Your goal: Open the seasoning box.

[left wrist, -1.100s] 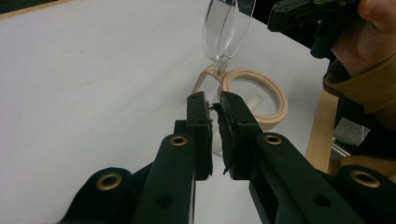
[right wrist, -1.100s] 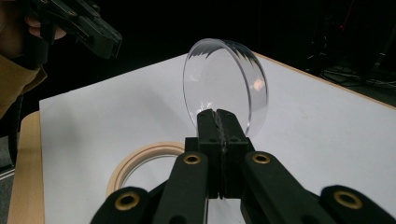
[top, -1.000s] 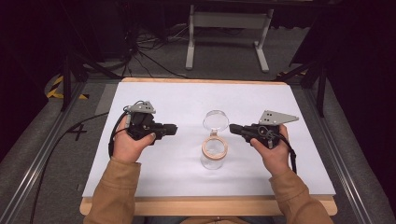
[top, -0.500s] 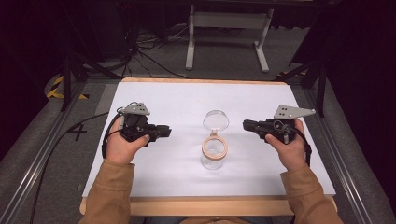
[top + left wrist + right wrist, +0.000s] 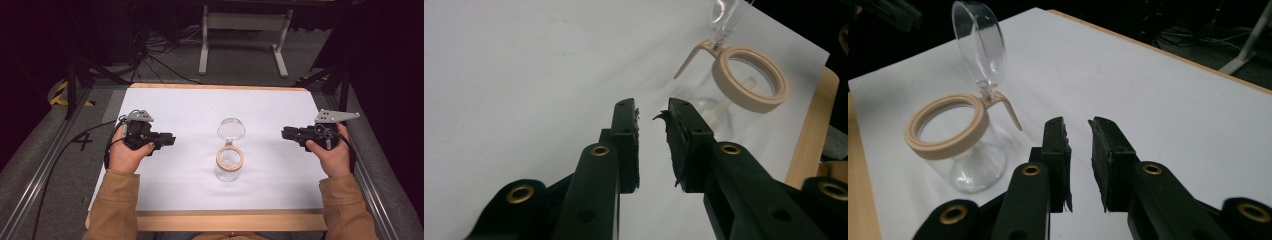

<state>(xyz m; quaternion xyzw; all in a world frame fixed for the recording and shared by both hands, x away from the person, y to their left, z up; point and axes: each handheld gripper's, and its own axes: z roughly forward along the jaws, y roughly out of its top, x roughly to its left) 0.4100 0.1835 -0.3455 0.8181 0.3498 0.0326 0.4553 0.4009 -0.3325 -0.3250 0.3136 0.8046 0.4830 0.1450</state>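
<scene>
One clear glass jar [image 5: 229,167] stands upright near the middle of the white table [image 5: 190,110]. It has one tan ring [image 5: 229,159] around its mouth and one clear round lid [image 5: 231,129] that is flipped up and open at the far side. One thin tan latch [image 5: 1009,109] sticks out beside the ring.

There are two grippers. The left gripper [image 5: 170,139] is well apart from the jar on one side, and the right gripper [image 5: 286,133] is well apart on the other side. Both point in toward the jar.

The jaws of each gripper have just been opening. Each pair now has a small gap, and nothing is between them. Neither gripper touches the jar.
</scene>
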